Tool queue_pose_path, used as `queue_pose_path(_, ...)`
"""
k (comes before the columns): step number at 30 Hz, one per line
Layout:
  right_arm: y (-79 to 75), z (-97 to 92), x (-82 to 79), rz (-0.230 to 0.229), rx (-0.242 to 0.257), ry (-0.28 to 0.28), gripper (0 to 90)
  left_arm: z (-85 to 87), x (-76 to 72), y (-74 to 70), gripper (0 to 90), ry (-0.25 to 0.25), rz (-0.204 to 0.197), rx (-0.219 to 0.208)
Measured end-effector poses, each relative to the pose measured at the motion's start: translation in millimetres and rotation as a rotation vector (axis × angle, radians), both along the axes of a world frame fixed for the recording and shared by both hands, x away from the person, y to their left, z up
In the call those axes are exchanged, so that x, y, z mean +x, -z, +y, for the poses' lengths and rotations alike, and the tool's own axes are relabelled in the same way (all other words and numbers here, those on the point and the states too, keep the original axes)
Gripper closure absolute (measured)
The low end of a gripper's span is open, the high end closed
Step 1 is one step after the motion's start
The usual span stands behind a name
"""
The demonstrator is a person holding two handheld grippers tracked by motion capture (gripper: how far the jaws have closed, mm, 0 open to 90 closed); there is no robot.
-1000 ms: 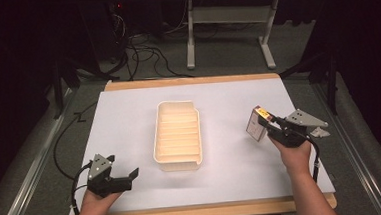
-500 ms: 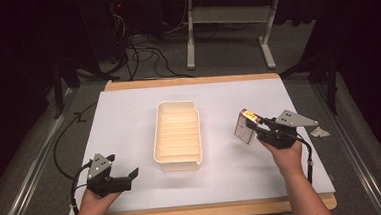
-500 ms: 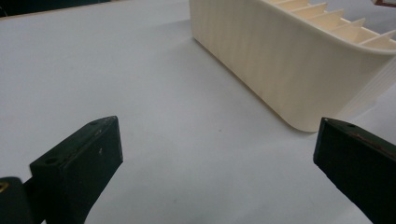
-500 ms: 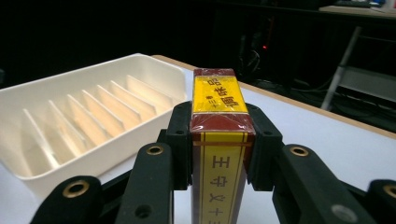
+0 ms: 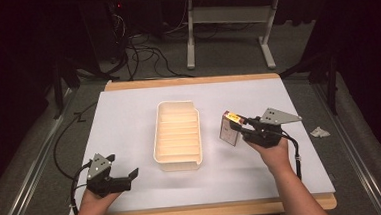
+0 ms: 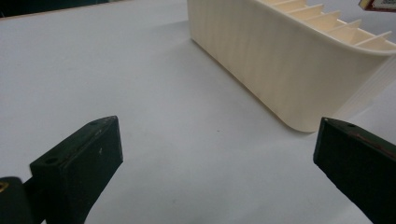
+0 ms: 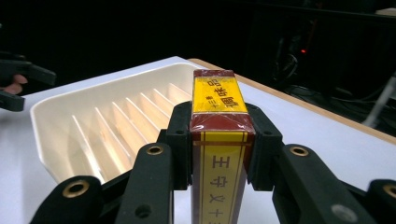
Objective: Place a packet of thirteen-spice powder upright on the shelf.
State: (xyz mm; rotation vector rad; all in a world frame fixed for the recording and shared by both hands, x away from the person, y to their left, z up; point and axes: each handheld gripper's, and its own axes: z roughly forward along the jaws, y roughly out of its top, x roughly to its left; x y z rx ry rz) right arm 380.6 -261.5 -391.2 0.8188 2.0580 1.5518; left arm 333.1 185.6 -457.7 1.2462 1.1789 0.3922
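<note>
A cream ribbed tray [image 5: 177,135] stands in the middle of the white table sheet; its wall [image 6: 261,56] and its slotted inside [image 7: 98,126] also appear in the gripper views. My right gripper [image 5: 235,126] is shut on a small box [image 5: 229,128] with a red and yellow top, held above the sheet just right of the tray. In the right gripper view the black jaws clamp both sides of the box [image 7: 219,140]. My left gripper [image 5: 125,174] rests low near the front left, open, with nothing between its fingers [image 6: 79,163].
A crumpled scrap [image 5: 319,131] lies off the sheet at the right. The wooden table edge [image 5: 200,209] runs along the front. Cables and a desk frame [image 5: 229,30] sit on the floor beyond the table.
My right gripper has carried the box leftward, toward the tray's right side. The left gripper has stayed where it was.
</note>
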Motion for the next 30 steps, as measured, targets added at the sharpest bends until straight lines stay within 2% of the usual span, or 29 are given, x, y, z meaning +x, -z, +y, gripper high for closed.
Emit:
queue_pose_path(5,-2.3,7.7,5.5,-0.006,0.007,-0.043,68.4,0.9,0.0,-0.3,1.8,-0.002,0.001,0.000)
queue_pose_path(7,-3.4,11.5,8.1,0.001,0.004,-0.057,68.4,0.2,-0.2,0.6,1.8,0.000,0.004,0.001)
queue_pose_path(13,-8.2,20.9,14.3,-0.013,-0.012,-0.106,68.5,-1.1,-0.4,1.7,1.8,0.003,0.010,-0.001)
queue_pose_path(22,-11.0,28.6,23.6,-0.025,0.022,-0.212,68.4,-1.2,-1.0,1.6,1.8,0.011,0.012,0.004)
queue_pose_path(30,-12.5,36.6,28.0,-0.031,0.044,-0.283,68.5,-1.3,-1.4,2.1,1.9,0.012,0.012,0.007)
